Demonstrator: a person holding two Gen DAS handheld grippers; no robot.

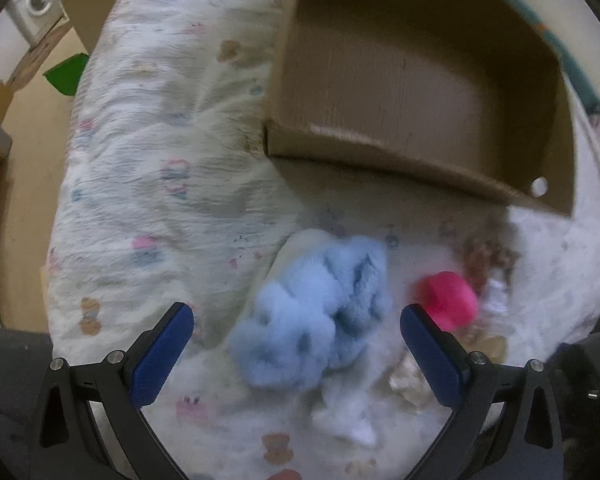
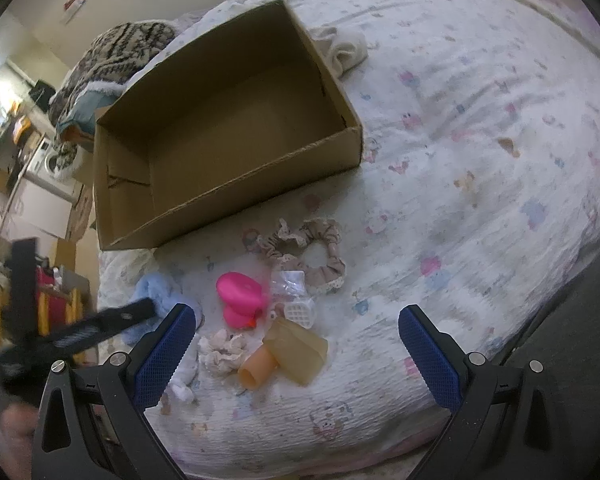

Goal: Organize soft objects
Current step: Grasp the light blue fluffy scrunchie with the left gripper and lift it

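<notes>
An open cardboard box [image 2: 228,128], empty inside, sits on a bed [image 2: 480,140] covered in a pale quilt printed with small animals; its long axis runs from lower left to upper right in the right wrist view. A cream cloth [image 2: 346,50] lies against the box's far corner and a patterned blanket [image 2: 120,56] is heaped behind it. The soft objects lie loose on the quilt just in front of the box's near wall: a fluffy blue item [image 1: 320,312], a pink rubber duck [image 2: 240,300] lying on its side, a frilled beige scrunchie [image 2: 320,256], a small white waffle-patterned piece [image 2: 299,312], a crumpled pale pink scrunchie [image 2: 224,350] and an amber translucent pouch with an orange tube [image 2: 284,354] (the tube's open end points lower left). The left gripper [image 1: 296,334] hovers just over the blue item, its jaws spread wide to either side and holding nothing; whether they touch the fluff cannot be told through the blur. The right gripper [image 2: 298,336] is likewise wide open and empty, above the pouch and duck.
</notes>
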